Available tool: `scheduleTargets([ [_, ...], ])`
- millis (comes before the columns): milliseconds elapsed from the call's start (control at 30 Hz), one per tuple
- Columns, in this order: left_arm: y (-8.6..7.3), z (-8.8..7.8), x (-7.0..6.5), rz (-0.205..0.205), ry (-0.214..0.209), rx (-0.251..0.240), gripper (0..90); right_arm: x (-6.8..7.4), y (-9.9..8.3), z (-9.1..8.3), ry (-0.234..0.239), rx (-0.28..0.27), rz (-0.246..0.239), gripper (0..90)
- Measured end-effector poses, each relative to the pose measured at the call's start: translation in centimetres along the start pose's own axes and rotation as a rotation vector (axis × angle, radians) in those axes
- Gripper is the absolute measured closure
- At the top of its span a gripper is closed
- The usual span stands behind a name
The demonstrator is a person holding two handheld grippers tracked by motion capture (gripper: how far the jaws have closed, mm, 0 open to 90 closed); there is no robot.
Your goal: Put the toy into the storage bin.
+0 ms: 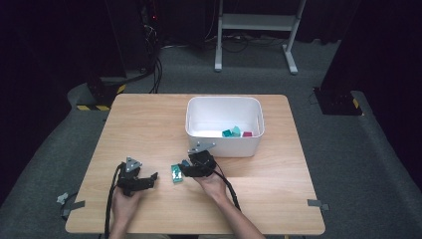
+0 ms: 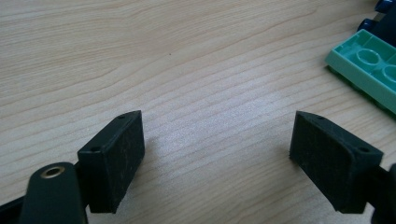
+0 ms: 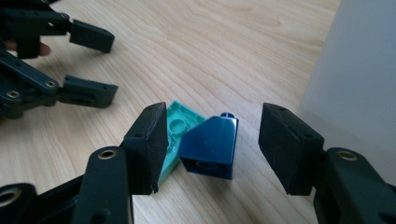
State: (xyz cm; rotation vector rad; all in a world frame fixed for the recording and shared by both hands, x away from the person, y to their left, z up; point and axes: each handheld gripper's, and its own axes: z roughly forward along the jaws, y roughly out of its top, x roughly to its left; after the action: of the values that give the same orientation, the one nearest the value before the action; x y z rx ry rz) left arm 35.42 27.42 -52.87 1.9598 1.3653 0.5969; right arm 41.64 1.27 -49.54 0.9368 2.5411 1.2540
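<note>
On a pale wooden worktop point(image 1: 149, 124) over grey carpet point(image 1: 348, 164), the spread right gripper point(image 3: 212, 144) straddles a blue brick point(image 3: 210, 147) beside a white bin point(image 1: 224, 144), the left gripper point(image 2: 217, 161) spread nearby.

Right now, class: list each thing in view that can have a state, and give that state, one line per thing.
Left claw: open, nothing between its jaws, low over the table.
Right claw: open, jaws either side of the dark blue brick, pads not pressing.
Dark blue brick: on the table, leaning against the green brick.
Green brick: lying hollow side up.
White bin: upright, lidless, a few bricks inside.
</note>
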Motion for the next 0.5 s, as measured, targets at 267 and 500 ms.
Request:
scheduleTargets([
  [267, 0.0, 0.0, 0.0, 0.002, 0.0, 0.002, 18.0, 0.0, -0.1, 0.4, -0.015, 0.01, -0.003, 42.4],
  [500, 0.0, 0.0, 0.0, 0.002, -0.001, 0.0, 18.0, 0.1, -0.3, 1.2, -0.021, 0.026, -0.028, 43.5],
])
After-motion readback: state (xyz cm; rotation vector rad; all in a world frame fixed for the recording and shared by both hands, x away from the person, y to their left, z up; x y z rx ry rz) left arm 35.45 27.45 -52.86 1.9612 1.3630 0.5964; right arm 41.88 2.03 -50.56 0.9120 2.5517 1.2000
